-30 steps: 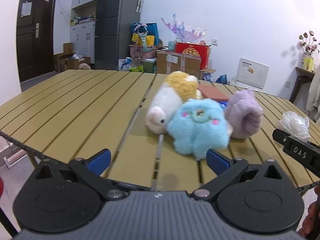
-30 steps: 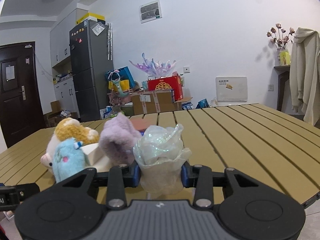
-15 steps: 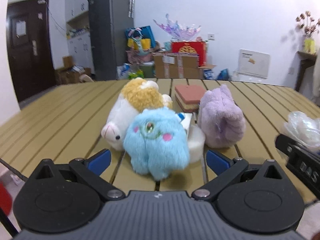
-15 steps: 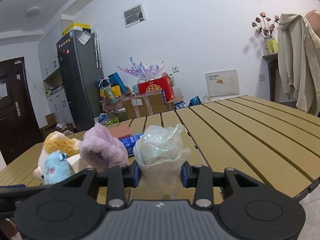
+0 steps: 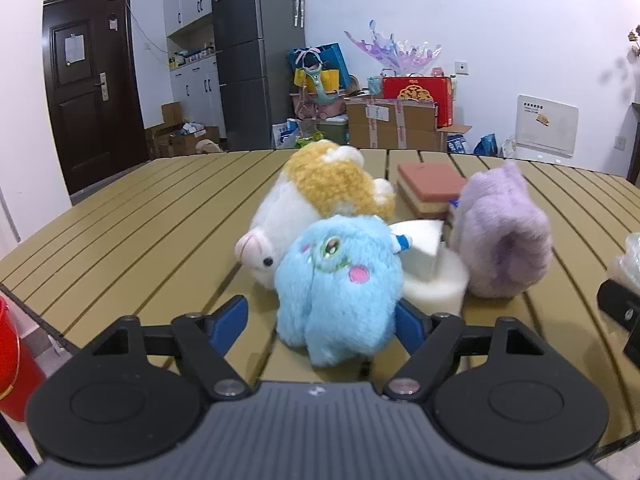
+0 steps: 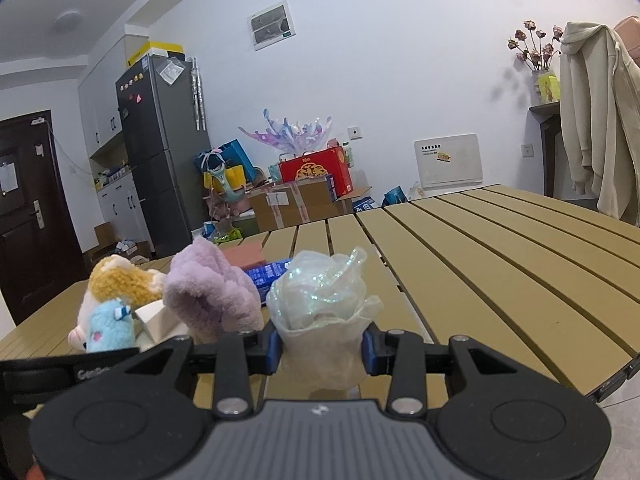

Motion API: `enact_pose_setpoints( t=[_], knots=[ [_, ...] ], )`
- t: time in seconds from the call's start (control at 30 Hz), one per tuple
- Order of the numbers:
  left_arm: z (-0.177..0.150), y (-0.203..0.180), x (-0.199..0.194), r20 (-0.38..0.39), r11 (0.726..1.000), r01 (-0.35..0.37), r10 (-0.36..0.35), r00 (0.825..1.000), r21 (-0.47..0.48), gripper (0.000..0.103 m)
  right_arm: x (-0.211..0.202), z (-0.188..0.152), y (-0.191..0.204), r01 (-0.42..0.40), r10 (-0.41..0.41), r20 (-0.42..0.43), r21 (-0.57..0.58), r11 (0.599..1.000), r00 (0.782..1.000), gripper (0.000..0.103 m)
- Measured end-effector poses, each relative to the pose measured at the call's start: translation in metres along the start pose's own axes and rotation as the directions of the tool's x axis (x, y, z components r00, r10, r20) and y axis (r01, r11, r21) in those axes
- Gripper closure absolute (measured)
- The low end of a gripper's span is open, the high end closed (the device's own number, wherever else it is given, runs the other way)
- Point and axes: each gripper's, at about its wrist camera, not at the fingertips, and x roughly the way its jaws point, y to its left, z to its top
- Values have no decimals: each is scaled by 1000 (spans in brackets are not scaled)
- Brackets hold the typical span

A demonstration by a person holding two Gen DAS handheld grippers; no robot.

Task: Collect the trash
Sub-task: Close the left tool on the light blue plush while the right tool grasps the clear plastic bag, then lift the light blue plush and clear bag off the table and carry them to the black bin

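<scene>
Your left tool (image 5: 322,322) is closing around the fluffy blue plush toy (image 5: 338,284), hiding its base. Your right tool (image 6: 323,350) clamps the crumpled iridescent plastic wrapper (image 6: 322,312) above the near tabletop (image 6: 500,248).

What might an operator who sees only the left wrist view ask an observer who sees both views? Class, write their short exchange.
Operator: What do the right tongs hold?
Observer: They are shut on a crumpled plastic wrapper, clear and shimmery.
Operator: Is anything behind the purple plush?
Observer: Yes, a blue packet lies flat on the table behind it.
</scene>
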Motion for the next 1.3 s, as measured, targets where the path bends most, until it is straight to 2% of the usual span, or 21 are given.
enact_pose_setpoints(
  t=[0.07,0.37,0.4,0.43,0.53,1.03,1.3],
  knots=[
    [-2,5,3,-13,1000,8,-8,1000,-12,31,1,0,0,-1,1,-3,-3,1000,1000,66],
    [-6,9,11,-17,999,38,-38,999,-6,33,6,-3,3,-7,7,-13,-16,1000,1000,66],
    [-5,10,12,-18,999,51,-51,999,-9,36,7,-3,3,-7,7,-16,-18,1000,1000,66],
    [-5,10,12,-20,998,65,-65,998,-8,46,8,-4,3,-8,7,-19,-19,1000,1000,66],
    [-5,9,10,-2,996,82,-82,997,22,67,10,-4,2,-9,8,-26,-23,1000,1000,66],
    [-5,24,-15,30,990,127,-129,991,58,70,12,-5,11,-39,37,-37,-66,997,999,67],
    [-5,37,-48,47,984,166,-169,985,62,70,-3,-6,16,-58,56,-23,-88,994,998,67]
  ],
)
